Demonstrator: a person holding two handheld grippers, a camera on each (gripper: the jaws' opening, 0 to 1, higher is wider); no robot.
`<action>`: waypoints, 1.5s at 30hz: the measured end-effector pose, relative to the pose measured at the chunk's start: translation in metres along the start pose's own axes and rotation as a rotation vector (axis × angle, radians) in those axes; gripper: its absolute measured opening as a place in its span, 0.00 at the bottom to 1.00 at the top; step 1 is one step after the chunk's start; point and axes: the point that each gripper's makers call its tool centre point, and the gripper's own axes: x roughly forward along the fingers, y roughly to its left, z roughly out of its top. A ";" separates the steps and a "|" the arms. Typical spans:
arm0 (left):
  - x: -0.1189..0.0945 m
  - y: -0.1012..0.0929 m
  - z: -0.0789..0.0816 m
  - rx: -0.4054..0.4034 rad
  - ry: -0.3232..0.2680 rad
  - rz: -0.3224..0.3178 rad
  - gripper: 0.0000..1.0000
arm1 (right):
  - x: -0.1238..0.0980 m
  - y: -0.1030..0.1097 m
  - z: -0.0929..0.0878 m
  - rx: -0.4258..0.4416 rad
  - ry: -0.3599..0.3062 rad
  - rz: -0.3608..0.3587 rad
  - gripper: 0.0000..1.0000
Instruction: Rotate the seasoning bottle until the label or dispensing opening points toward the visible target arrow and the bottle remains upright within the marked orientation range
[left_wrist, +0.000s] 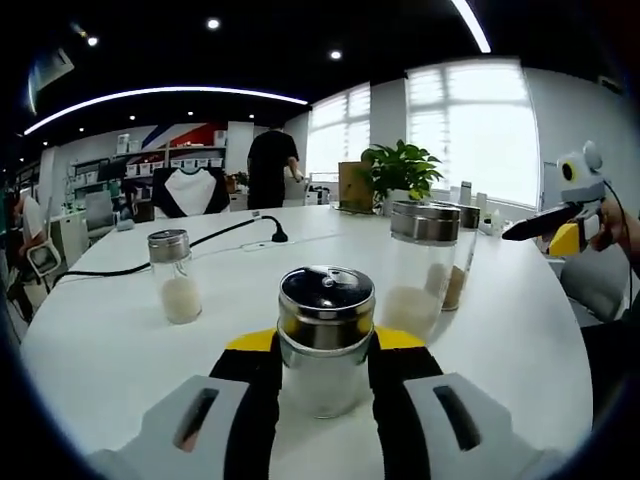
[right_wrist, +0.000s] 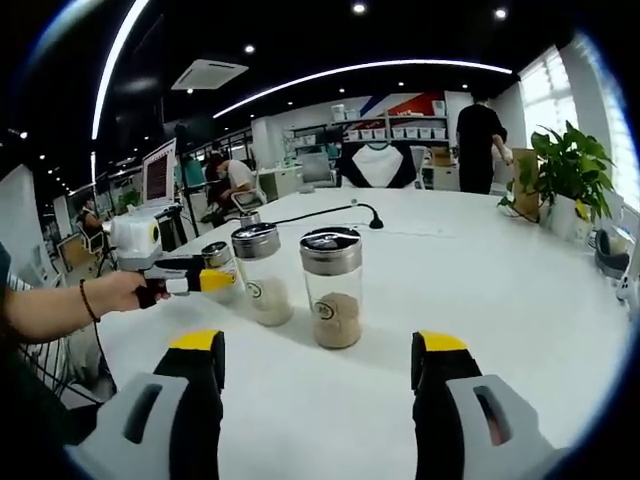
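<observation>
We pinch the seasoning bottle (left_wrist: 325, 340) upright in our left gripper (left_wrist: 325, 385), right gripper (right_wrist: 318, 375) spread idle; no arrow visible, turning remains.

The left gripper (left_wrist: 325, 385) is seen in the left gripper view with its 2 jaws rising from 6 o'clock, closed against the sides of the seasoning bottle (left_wrist: 325, 340), which is held upright between them. In the right gripper view it is carried at 9 o'clock by the person's left hand (right_wrist: 120, 292), wrist banded, forearm level. The right gripper (right_wrist: 318, 385) is held with its jaws spread wide, nothing between them; in the left gripper view it is seen at 3 o'clock.
</observation>
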 end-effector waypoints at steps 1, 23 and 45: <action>0.000 0.000 0.000 0.001 0.000 -0.008 0.35 | 0.000 0.000 0.000 -0.005 -0.001 -0.001 0.84; 0.001 -0.005 -0.002 0.043 0.035 -0.157 0.35 | 0.002 0.026 0.006 -0.057 -0.010 0.129 0.99; -0.009 0.004 0.011 0.037 -0.015 -0.060 0.56 | 0.004 0.021 0.003 -0.050 0.006 0.119 0.98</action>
